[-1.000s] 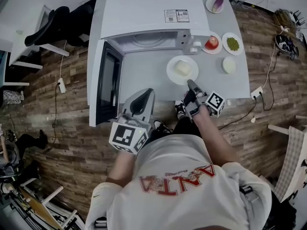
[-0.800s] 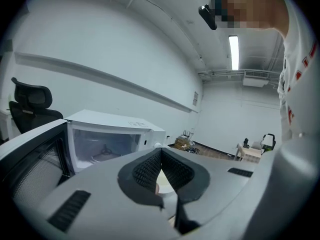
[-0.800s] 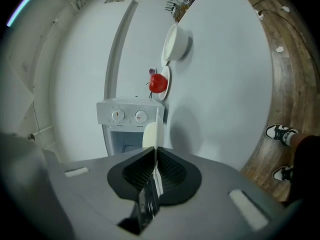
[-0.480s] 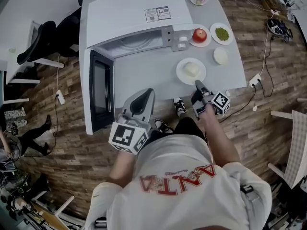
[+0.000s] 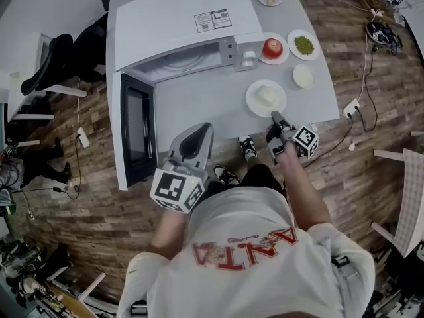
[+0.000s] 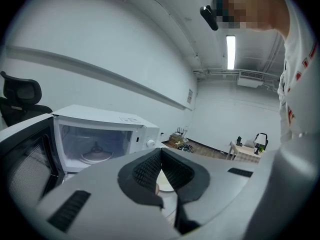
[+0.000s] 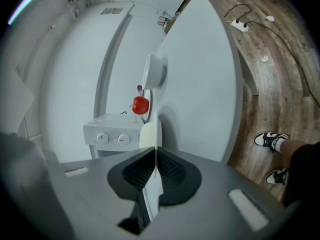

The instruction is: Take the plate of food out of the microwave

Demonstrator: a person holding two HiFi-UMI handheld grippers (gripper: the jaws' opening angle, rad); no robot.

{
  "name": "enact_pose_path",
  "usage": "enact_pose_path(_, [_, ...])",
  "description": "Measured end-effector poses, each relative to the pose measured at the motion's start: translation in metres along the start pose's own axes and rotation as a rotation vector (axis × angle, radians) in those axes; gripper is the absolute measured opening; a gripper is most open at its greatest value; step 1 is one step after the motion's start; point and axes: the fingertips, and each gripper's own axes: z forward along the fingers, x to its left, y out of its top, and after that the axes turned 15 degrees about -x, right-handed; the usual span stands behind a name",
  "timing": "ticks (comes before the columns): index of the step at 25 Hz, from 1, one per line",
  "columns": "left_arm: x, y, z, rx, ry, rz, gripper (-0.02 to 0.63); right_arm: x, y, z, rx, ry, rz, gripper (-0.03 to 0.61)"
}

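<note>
The white plate (image 5: 256,105) with a pale block of food (image 5: 266,96) is out on the grey table (image 5: 199,101), right of the open microwave (image 5: 179,25). My right gripper (image 5: 275,117) is shut on the plate's near rim (image 7: 151,149), seen edge-on between the pads with the food (image 7: 146,134) beyond. My left gripper (image 5: 201,128) hangs in front of the table's edge, shut with nothing in it. The left gripper view shows the bare turntable (image 6: 96,156) in the lit cavity.
The microwave door (image 5: 134,128) stands swung out to the left. Behind the plate sit an apple on a saucer (image 5: 272,48), a dish of green bits (image 5: 303,45) and a small white bowl (image 5: 303,76). A power strip (image 5: 350,108) lies on the floor at the right.
The right gripper has carried the plate to the right, away from the microwave's mouth and towards the small bowl. The left gripper has hardly shifted.
</note>
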Motion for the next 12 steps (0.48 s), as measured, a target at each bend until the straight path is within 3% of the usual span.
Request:
enact_pose_path(5, [0.010,-0.003,-0.003,-0.010,0.020,-0.010,0.010,0.005,0.007,0.002,0.029,-0.016,-0.065,0.018])
enact_pose_path(12, [0.014,-0.005,-0.004,-0.008,0.028,-0.024,0.009,0.012,0.003,0.004,0.141,-0.051,-0.269,0.106])
